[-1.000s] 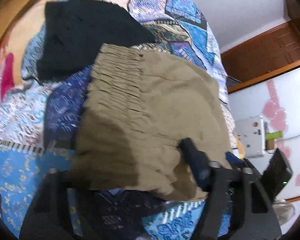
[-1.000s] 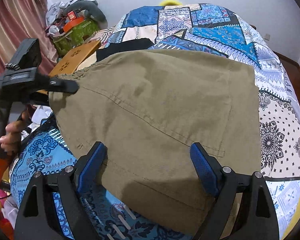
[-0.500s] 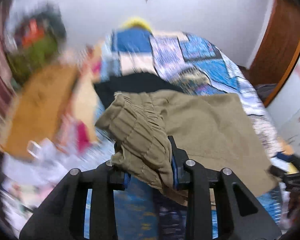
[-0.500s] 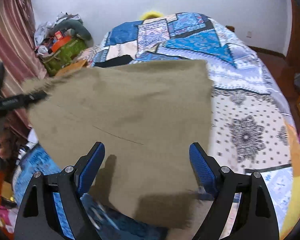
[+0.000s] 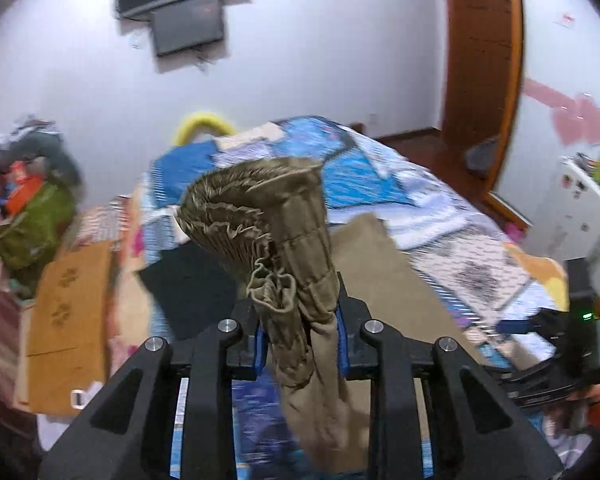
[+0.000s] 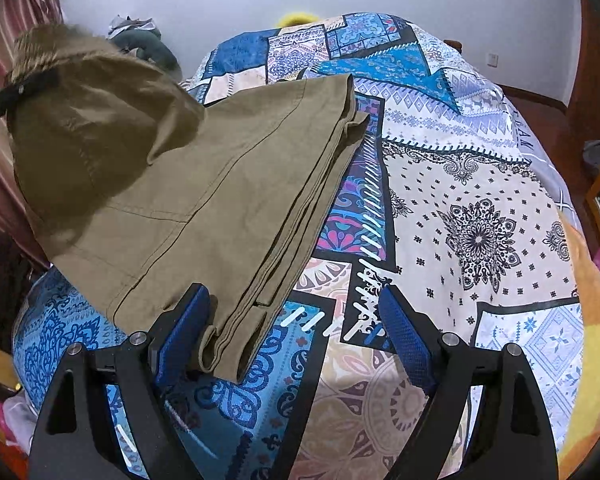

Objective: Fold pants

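Observation:
Olive-khaki pants [image 6: 204, 184] lie partly on a patchwork bedspread [image 6: 480, 200], their left part lifted. My left gripper [image 5: 298, 340] is shut on the gathered elastic waistband [image 5: 260, 216] and holds it up above the bed; the cloth hangs down between the fingers. In the right wrist view the left gripper [image 6: 16, 90] shows at the upper left, holding the raised waistband. My right gripper [image 6: 292, 332] is open and empty, low over the bed, its left finger [image 6: 180, 332] touching the folded edge of the pants.
A black garment [image 5: 188, 280] lies on the bed behind the pants. A wooden board [image 5: 68, 320] and a pile of clutter [image 5: 28, 208] stand left of the bed. A wooden door [image 5: 480, 80] and a white appliance [image 5: 580, 208] are on the right.
My left gripper closed on the waistband and lifted it, tilting up toward the wall. The pants' left part rose off the bed. My right gripper stayed open at the near edge.

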The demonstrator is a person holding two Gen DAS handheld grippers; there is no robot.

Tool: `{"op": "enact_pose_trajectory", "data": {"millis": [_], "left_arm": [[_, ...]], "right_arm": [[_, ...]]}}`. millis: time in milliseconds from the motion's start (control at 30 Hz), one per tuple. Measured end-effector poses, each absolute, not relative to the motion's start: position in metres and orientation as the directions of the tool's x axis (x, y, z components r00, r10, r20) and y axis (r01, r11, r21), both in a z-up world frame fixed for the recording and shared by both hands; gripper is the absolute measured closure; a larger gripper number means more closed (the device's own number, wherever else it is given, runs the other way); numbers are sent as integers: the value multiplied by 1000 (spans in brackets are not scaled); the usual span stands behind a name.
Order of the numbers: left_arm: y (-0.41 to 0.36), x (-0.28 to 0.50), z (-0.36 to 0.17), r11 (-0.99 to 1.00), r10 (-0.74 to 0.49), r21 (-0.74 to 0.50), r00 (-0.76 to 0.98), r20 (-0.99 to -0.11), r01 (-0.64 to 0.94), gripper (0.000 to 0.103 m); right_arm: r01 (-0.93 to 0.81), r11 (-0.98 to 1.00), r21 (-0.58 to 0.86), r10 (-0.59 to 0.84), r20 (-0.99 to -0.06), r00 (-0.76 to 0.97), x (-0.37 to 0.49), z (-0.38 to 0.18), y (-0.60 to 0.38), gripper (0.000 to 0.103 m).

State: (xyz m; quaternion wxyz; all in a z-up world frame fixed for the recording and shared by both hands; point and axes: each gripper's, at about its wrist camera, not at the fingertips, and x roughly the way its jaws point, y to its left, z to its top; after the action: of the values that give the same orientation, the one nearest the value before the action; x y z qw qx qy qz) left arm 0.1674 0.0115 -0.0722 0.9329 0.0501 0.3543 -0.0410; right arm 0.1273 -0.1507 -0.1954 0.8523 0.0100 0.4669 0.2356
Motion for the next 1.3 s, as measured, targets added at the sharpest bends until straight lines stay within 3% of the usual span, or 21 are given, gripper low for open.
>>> {"op": "enact_pose_trajectory", "data": {"millis": [300, 500, 567, 600, 667, 733, 1100, 1300], "left_arm": [[-33, 185, -92, 956, -266, -130, 586, -765, 264, 78], [-53, 183, -110, 938, -296, -143, 510, -808, 317, 77], [-58, 181, -112, 938, -275, -115, 504, -818, 326, 67], [-60, 179, -112, 934, -280, -114, 497, -822, 337, 53], [-61, 172, -108, 916, -334, -154, 488, -806, 372, 36], [-57, 167, -101, 903, -364, -168, 497, -788, 396, 32], [7, 212, -91, 977, -132, 11, 647, -751, 212, 18], [44, 273, -117, 991, -58, 28, 605, -794, 131, 17]], "right_arm": [[-391, 882, 264, 433, -782, 448, 130, -198, -153, 19], [-389, 881, 269, 436, -780, 449, 130, -199, -153, 19], [-388, 881, 270, 436, -780, 449, 130, -199, -153, 19], [-387, 882, 269, 435, -779, 450, 130, -199, -153, 19], [-385, 885, 261, 429, -780, 457, 130, -198, -153, 19], [-384, 889, 250, 420, -780, 465, 128, -197, -153, 19], [-371, 907, 198, 382, -757, 530, 112, -175, -164, 19], [-346, 917, 197, 376, -714, 590, 112, -152, -169, 19]]}}
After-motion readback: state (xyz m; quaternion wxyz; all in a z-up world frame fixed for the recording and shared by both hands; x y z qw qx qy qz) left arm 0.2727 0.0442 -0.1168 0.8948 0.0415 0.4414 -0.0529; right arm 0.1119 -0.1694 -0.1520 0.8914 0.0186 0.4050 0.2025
